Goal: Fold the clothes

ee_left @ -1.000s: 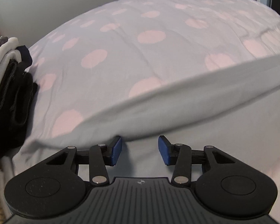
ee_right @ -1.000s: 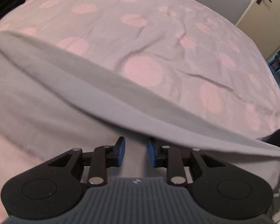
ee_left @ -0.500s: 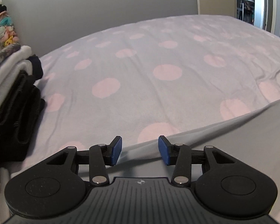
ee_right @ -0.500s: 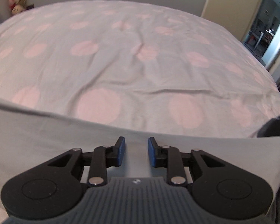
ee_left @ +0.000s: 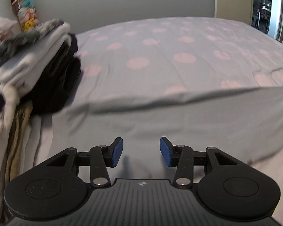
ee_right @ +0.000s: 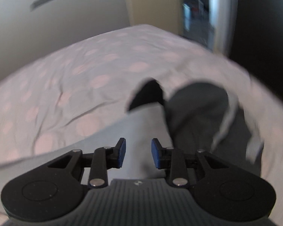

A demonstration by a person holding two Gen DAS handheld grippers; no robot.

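A pale grey garment [ee_left: 188, 120] lies spread on the bed [ee_left: 160, 47], over its grey cover with pink dots, its far edge running across the left wrist view just beyond the fingers. The left hand-held gripper [ee_left: 141, 151] hovers over this cloth with its blue pads well apart and nothing between them. At the left edge of that view stands a stack of folded clothes [ee_left: 28, 60], white and grey layers above black ones, near the garment's left end. In the blurred right wrist view the same garment [ee_right: 139, 124] reaches under the right hand-held gripper [ee_right: 138, 153], whose jaws have just been opening; its pads stand moderately apart with the cloth seen below the gap, not pinched. Just right of it lies a dark grey garment [ee_right: 196, 113].
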